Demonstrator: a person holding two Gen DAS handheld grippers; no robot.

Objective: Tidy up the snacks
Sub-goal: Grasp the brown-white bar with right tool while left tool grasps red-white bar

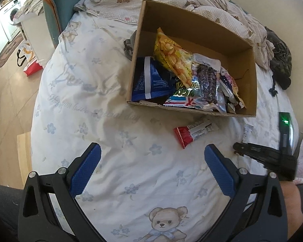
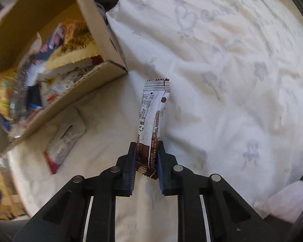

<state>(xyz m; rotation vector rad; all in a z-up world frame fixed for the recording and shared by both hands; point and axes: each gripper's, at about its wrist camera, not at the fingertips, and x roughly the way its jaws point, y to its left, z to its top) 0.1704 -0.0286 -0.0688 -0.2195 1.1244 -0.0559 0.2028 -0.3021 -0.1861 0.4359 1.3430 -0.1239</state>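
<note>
Snacks fill the near half of the cardboard box (image 1: 250, 84) on my bed: a yellow chip bag (image 1: 172, 58) leaning toward its eleven o'clock corner, a dark blue pouch (image 1: 149, 80) at its nine o'clock side, and a dark clear-wrapped packet (image 1: 208, 84) toward three o'clock. The box sits on the white bedsheet (image 1: 91, 100) printed with pale flowers and a teddy bear.

My right claw (image 2: 147, 162) is clamped on the brown end of a white-and-brown snack bar (image 2: 152, 111); both pads press its sides, and the bar sticks out toward twelve o'clock in the right wrist view, its crimped far end just off the box's near corner (image 2: 115, 68). Whether the bar rests on the sheet or is lifted clear, I cannot tell.

My left claw (image 1: 152, 169) hangs wide open over bare sheet with nothing between its blue pads (image 1: 84, 169). From there a red-and-white wrapped bar (image 1: 194, 132) lies on the sheet at about one o'clock, just outside the box's near wall. In the right wrist view the same bar (image 2: 64, 139) lies at nine o'clock of my right claw, blurred.
</note>
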